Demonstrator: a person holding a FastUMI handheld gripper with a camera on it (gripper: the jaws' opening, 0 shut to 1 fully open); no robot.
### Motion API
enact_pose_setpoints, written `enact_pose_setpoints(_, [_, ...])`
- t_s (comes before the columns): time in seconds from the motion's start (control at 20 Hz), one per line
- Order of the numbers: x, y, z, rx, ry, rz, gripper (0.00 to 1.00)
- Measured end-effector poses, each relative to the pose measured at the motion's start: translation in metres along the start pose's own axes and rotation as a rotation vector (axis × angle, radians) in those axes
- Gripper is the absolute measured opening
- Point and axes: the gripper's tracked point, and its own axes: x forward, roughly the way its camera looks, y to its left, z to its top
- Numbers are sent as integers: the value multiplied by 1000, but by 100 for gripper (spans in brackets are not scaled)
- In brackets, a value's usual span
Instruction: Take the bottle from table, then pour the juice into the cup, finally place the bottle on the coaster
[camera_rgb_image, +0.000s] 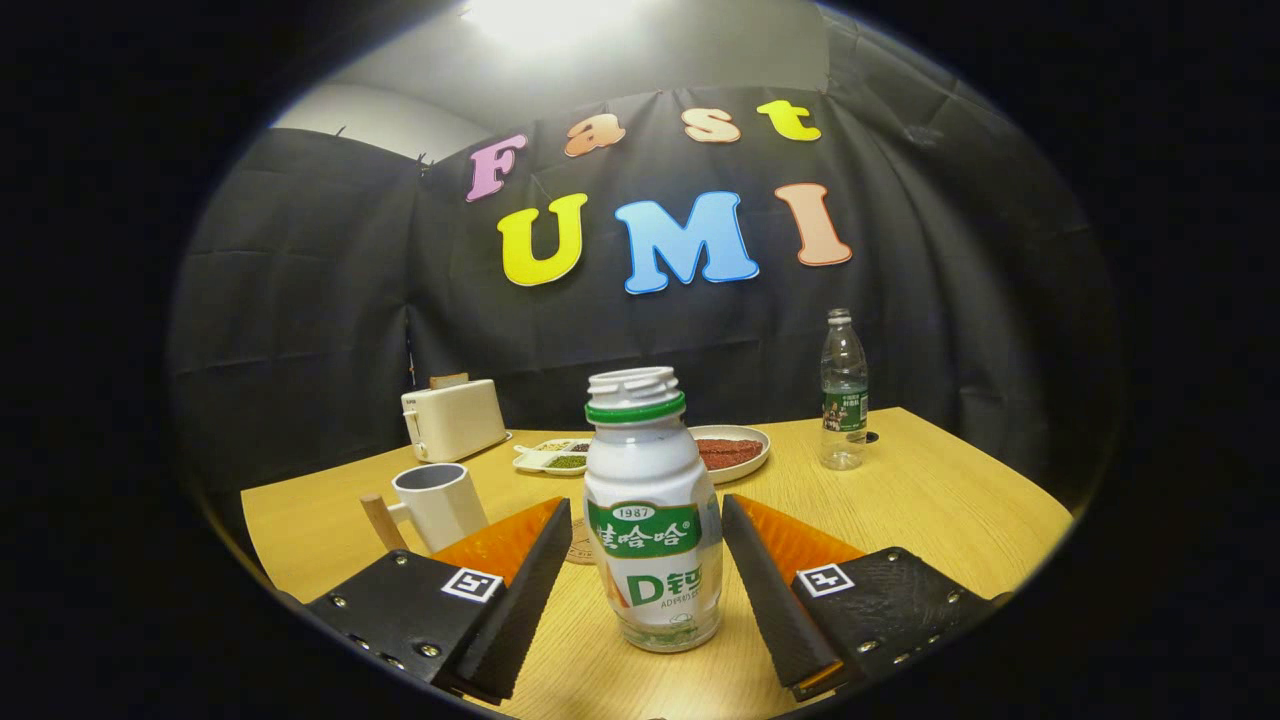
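Observation:
A small white bottle with a green band at its open neck and a green label stands upright on the wooden table. It sits between the two fingers of my gripper, which is open, with a gap on each side of the bottle. A white cup with a wooden handle stands just beyond the left finger. A round coaster lies flat behind the bottle, partly hidden by the bottle and the left finger.
At the back of the table stand a white toaster, a small divided dish of beans, a plate of red food and a clear water bottle. Black cloth walls close in behind.

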Motion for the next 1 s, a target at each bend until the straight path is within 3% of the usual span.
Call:
enact_pose_setpoints(0.4, [16,-6,-11,6,18,-23,92])
enact_pose_setpoints(0.8, [16,0,-13,-52,40,-20,73])
enact_pose_setpoints(1.0, [16,2,-12,-72,34,-19,73])
